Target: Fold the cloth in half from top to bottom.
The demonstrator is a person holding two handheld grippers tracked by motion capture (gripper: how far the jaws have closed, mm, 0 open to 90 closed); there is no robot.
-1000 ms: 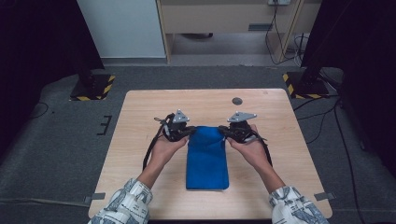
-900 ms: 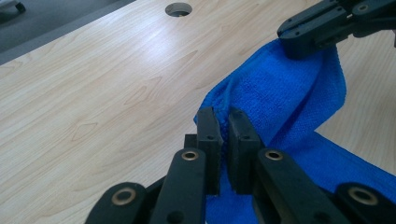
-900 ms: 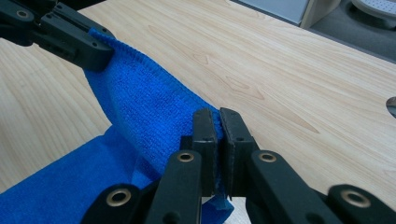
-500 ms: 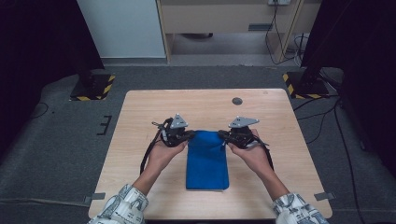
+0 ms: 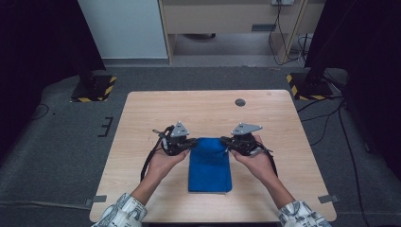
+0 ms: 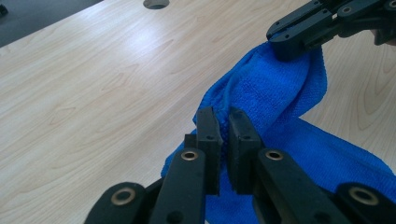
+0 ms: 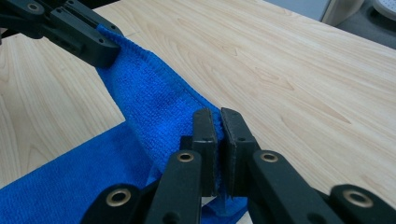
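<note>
One blue cloth (image 5: 210, 165) lies folded on the near middle of the table (image 5: 142, 123), its far edge lifted between two grippers, the left gripper (image 5: 191, 142) clamped on one far corner and the right gripper (image 5: 226, 140) clamped on the other.

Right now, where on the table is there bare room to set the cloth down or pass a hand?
Bare wood lies between the blue cloth and the table's far edge, apart from a small hole, and along both side edges. The middle is crowded: left tool and right tool pinch the cloth's far corners.
</note>
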